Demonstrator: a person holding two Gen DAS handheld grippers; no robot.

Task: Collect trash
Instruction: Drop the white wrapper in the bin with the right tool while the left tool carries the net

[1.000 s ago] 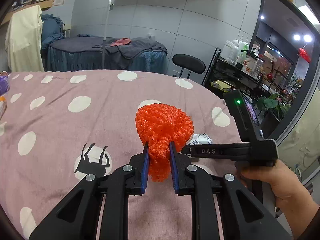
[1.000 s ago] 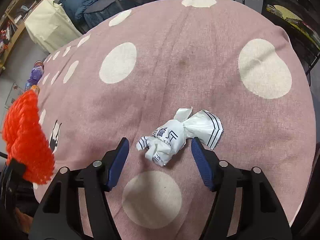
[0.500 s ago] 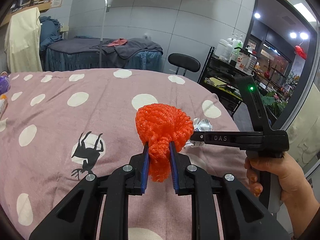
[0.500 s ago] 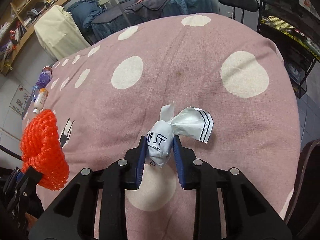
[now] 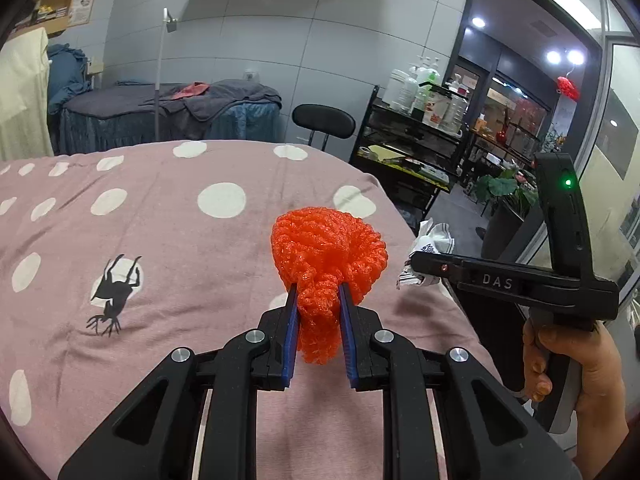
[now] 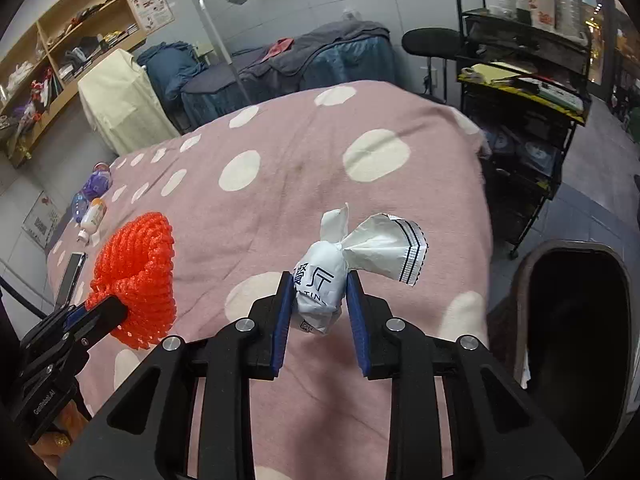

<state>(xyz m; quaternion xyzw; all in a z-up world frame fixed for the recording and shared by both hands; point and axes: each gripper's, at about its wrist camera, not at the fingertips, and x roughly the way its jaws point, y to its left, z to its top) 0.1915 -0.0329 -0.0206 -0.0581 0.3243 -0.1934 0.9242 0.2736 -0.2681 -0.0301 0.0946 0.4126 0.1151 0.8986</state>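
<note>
Both pieces are picked up: left claw (image 5: 318, 312) pinching the orange net (image 5: 328, 256), right claw (image 6: 318, 300) clamped on the white wrapper (image 6: 320, 284). Neither is binned yet; dark bin (image 6: 576, 320) sits lower right.

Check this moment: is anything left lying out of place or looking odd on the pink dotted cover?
Yes. Far across the dotted cover, two bottles lie tipped on their sides, with a phone nearer. The left gripper holds an orange foam net and the right gripper a crumpled white wrapper.

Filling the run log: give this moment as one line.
left gripper: grips orange foam net | right gripper: grips white wrapper | bin: right
</note>
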